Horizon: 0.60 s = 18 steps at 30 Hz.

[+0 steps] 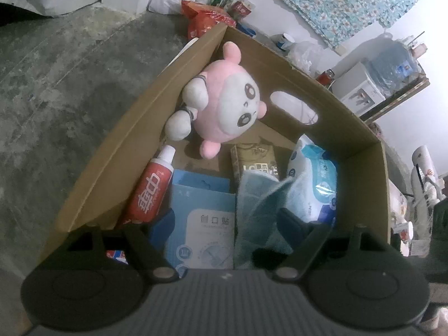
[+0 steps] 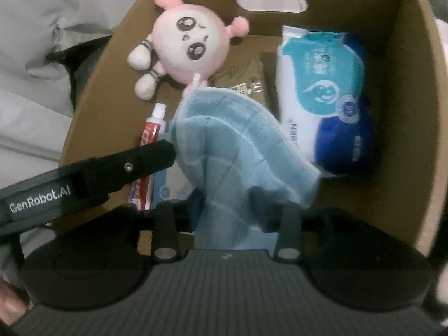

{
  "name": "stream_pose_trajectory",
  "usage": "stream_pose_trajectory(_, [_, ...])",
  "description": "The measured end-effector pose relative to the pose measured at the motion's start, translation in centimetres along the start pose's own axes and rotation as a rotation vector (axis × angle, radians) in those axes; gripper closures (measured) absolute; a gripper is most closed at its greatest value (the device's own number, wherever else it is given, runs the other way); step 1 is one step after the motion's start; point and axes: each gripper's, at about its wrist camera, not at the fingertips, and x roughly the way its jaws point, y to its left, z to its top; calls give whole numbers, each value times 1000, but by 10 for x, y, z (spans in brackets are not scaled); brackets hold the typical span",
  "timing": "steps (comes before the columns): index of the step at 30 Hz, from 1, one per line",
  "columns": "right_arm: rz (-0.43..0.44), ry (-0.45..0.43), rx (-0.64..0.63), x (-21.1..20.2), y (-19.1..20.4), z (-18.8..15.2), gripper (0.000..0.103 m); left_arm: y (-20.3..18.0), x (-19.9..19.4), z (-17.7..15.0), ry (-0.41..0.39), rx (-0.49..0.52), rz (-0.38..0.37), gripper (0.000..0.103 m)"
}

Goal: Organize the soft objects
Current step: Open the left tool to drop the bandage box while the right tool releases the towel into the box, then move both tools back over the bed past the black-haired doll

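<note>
A pink plush toy (image 1: pixel 224 103) leans in the far left corner of a cardboard box (image 1: pixel 117 156); it also shows in the right wrist view (image 2: pixel 190 47). A light blue cloth (image 2: pixel 235 151) hangs inside the box, and my right gripper (image 2: pixel 228 218) is shut on its lower part. The cloth also shows in the left wrist view (image 1: pixel 263 210). My left gripper (image 1: pixel 224 224) is open, low over the near end of the box, with one of its fingers (image 2: pixel 134 165) touching the cloth's left edge.
The box (image 2: pixel 411 84) also holds a red toothpaste tube (image 1: pixel 152 193), a blue plaster box (image 1: pixel 204 224), a gold carton (image 1: pixel 254 159) and a wet-wipes pack (image 2: pixel 324 98). Concrete floor (image 1: pixel 56 98) lies left; bags, bottles and a water jug (image 1: pixel 392 64) stand behind.
</note>
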Motion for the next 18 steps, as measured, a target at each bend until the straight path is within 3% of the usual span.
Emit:
stream_pose_trajectory(5, [7,-29,-35,-11,3,-6,47,-1,2,0,-4,7,9,22])
stream_pose_trajectory(9, [0,-106,-65,-40,3,-11,33,-3,3,-1,0,16,20,22])
stream_pose_trajectory(18, [129,-327,-138,-143,-17,-61,33,-26,6,-10,2,91,26,21])
